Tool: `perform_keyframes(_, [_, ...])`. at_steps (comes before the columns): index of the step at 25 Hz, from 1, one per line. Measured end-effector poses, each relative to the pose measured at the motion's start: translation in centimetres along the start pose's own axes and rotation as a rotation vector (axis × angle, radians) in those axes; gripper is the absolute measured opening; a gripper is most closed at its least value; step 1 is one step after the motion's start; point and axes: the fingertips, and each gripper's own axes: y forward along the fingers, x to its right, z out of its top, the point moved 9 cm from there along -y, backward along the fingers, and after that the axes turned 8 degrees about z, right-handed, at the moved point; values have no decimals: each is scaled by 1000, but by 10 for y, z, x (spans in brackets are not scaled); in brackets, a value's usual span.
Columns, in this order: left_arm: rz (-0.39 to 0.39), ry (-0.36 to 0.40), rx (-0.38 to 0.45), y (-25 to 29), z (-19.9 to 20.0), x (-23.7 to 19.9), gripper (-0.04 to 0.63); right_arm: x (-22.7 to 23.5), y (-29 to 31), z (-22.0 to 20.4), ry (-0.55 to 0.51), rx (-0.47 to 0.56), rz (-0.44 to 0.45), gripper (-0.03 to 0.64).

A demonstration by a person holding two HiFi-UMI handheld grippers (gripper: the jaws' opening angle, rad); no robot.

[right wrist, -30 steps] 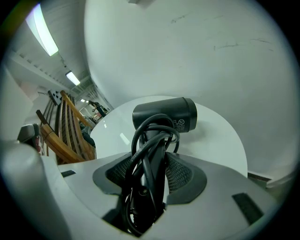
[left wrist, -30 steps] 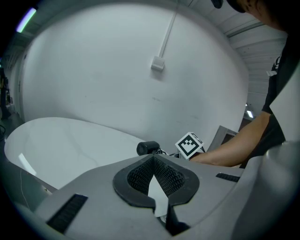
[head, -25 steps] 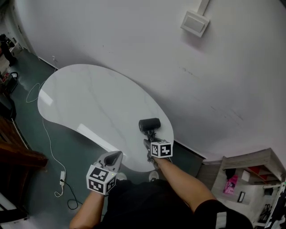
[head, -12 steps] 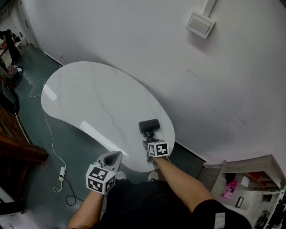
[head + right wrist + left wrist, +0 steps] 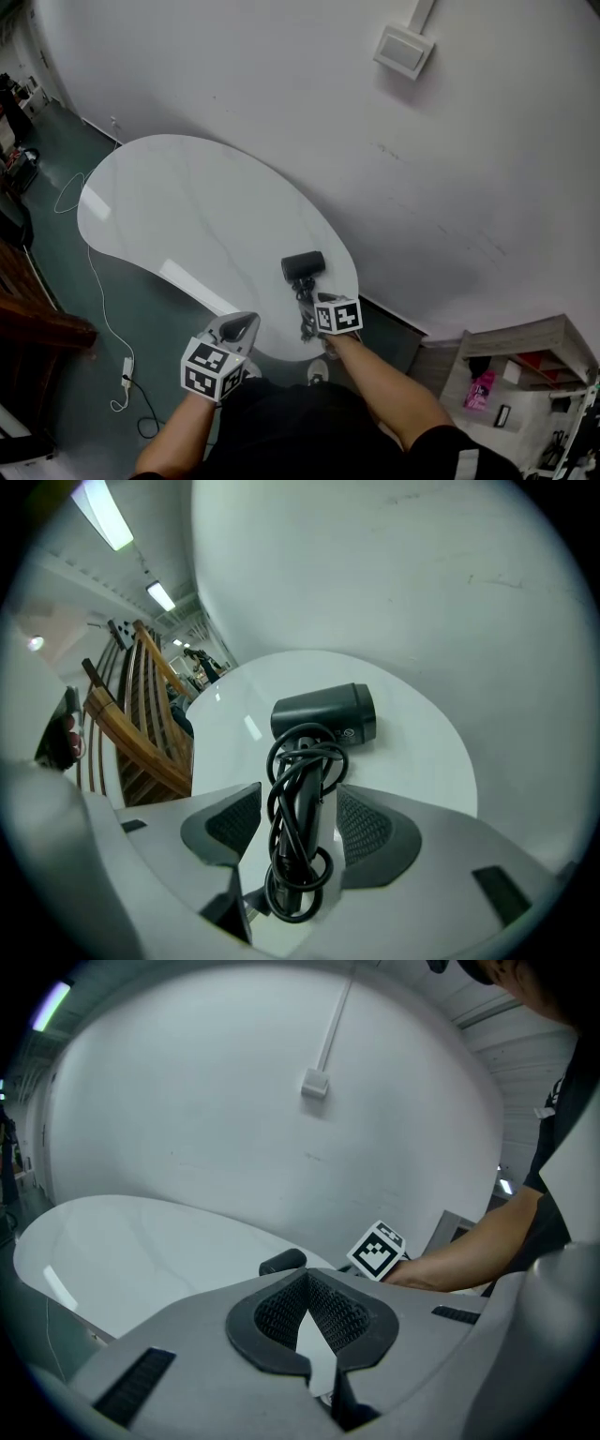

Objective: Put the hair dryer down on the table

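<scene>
Jaws just opened wide, the right gripper (image 5: 298, 799) is releasing the black hair dryer (image 5: 323, 714) (cord wound round its handle), which is lying on the white rounded table (image 5: 187, 206) near its edge; the left gripper (image 5: 305, 1279) is idling, closed and empty.

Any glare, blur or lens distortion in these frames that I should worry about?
Head view: sharp, with a bright glare streak on the glossy table along its near edge. Left gripper view: heavy fisheye, dark corners, dim overall. Right gripper view: same fisheye, ceiling lights mirrored on the tabletop, hair dryer crisp.
</scene>
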Motion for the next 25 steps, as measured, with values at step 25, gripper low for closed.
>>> perform_keyframes(25, [-88,58,85,9,40,38,11,-72,-196,18,-164,552,235,8])
